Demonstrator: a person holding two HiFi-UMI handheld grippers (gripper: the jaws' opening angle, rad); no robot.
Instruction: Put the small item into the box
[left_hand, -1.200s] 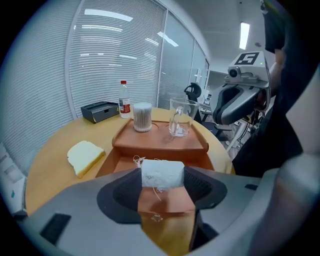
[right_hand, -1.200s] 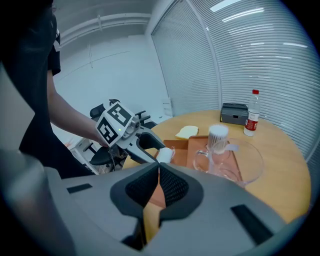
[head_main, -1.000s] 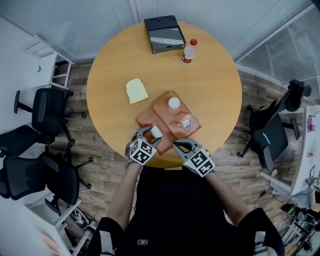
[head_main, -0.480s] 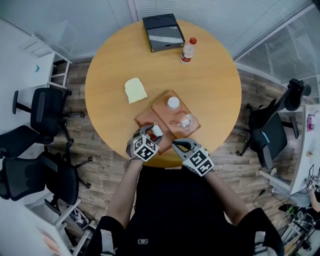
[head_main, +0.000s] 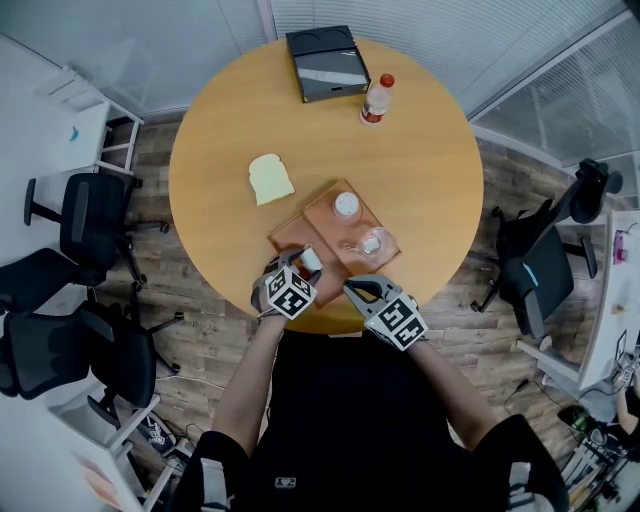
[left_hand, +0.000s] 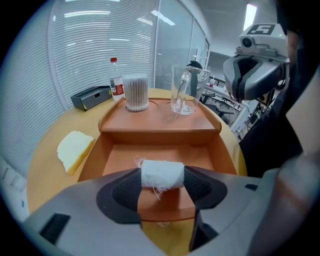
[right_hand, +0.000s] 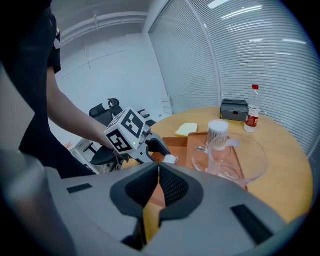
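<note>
Head view, orange box (head_main: 287, 238): sits at the 6 o'clock edge of the round table (head_main: 420, 150), with a yellow pad (head_main: 271, 180) at its 10 o'clock.
Head view, left gripper (head_main: 305, 263): over the box's near corner.
Head view, right gripper (head_main: 352, 290): at the table edge, at 4 o'clock from the left one and just beside it.
Left gripper view, white roll (left_hand: 162, 174): clamped end to end between the two pads, over the box's near, lower compartment.
Left gripper view, raised compartment: swab jar (left_hand: 135, 93) at 11 o'clock, glass jug (left_hand: 184, 95) at 1 o'clock.
Right gripper view, right gripper: pads pressed together, nothing between them.
</note>
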